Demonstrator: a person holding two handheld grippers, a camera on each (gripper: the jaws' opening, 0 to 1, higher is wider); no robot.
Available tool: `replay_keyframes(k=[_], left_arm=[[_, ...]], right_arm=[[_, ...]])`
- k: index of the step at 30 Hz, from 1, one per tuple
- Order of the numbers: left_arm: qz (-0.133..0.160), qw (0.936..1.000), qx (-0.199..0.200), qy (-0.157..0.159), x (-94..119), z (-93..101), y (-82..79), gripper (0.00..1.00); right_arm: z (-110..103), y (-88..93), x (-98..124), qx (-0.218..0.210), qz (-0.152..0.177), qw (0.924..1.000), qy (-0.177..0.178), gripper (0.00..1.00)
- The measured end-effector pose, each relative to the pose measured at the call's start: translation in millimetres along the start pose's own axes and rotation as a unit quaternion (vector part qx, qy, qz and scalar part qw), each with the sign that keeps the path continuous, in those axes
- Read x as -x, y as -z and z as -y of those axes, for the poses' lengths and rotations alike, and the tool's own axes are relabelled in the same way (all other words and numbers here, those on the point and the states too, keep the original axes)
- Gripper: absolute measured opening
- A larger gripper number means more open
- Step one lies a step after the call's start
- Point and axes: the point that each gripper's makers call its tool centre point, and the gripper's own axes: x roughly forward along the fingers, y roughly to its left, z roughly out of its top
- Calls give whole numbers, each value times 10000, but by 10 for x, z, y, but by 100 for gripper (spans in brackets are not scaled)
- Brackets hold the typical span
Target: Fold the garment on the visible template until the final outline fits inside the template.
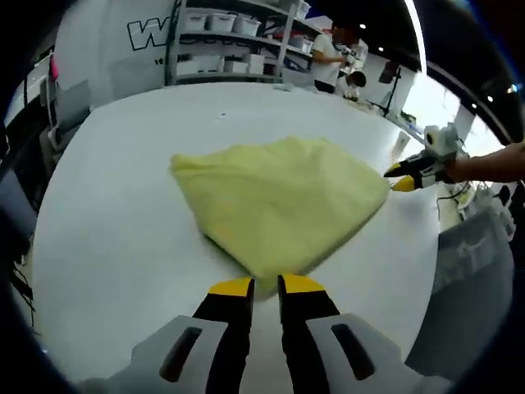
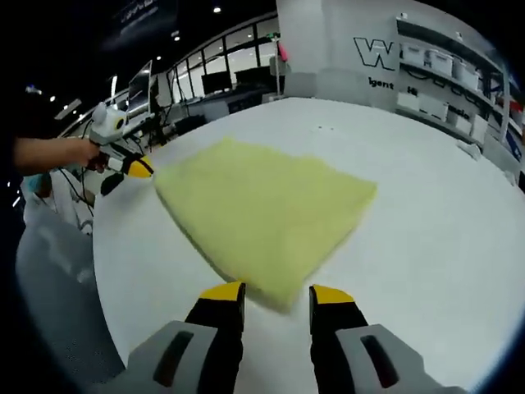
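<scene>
While folded, garment btwn grippers.

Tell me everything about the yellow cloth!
The yellow cloth is soft, pale yellow fabric, folded into a flat, roughly four-cornered shape with a few gentle wrinkles. It lies on the white table. The left gripper sits at its near corner, jaws nearly together. The right gripper is open at another corner. Whether either actually pinches the cloth is hard to tell.
</scene>
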Motion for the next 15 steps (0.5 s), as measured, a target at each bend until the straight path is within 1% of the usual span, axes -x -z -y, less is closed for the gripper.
replay_keyframes(k=[2,6,8,9,15], left_arm=[[12,10000,32,-5,-17,13,-1,14],[56,9999,133,0,-33,12,0,9],[63,9998,177,-8,-34,16,2,5],[71,9997,213,1,-35,23,1,5],[129,9996,246,25,-19,64,13,4]], right_arm=[[-25,1,-9,3,12,10000,5,20],[-69,-10,-20,25,2,10000,-30,11],[-77,-7,-14,54,-14,10000,-30,3],[-76,-5,-11,69,-19,10000,-22,0],[-75,8,16,35,13,10000,2,0]])
